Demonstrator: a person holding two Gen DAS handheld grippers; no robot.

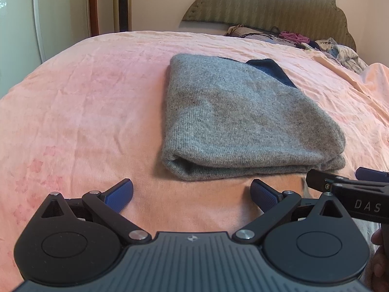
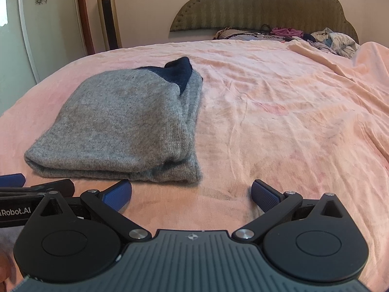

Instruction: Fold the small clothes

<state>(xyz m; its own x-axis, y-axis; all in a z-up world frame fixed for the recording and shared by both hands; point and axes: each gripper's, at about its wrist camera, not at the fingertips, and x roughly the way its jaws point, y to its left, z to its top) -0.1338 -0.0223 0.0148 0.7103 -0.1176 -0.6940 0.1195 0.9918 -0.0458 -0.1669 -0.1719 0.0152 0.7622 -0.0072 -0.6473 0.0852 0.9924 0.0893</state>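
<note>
A grey knit garment (image 1: 233,121) lies folded flat on the pink bedspread (image 1: 85,92), with a dark blue part (image 1: 269,70) showing at its far end. My left gripper (image 1: 192,194) is open just short of the garment's near folded edge, nothing between its blue pads. The right gripper's fingers (image 1: 340,185) reach in from the right beside the garment's near right corner. In the right wrist view the same garment (image 2: 121,126) lies ahead and left, and my right gripper (image 2: 192,194) stands open over bare bedspread (image 2: 279,121). The left gripper's fingers (image 2: 36,187) show at the left edge.
A heap of loose clothes (image 2: 323,39) lies at the head of the bed below the padded headboard (image 2: 262,4). A tall gold tower fan (image 2: 109,14) stands by the wall at the left. The bedspread is wrinkled to the right of the garment.
</note>
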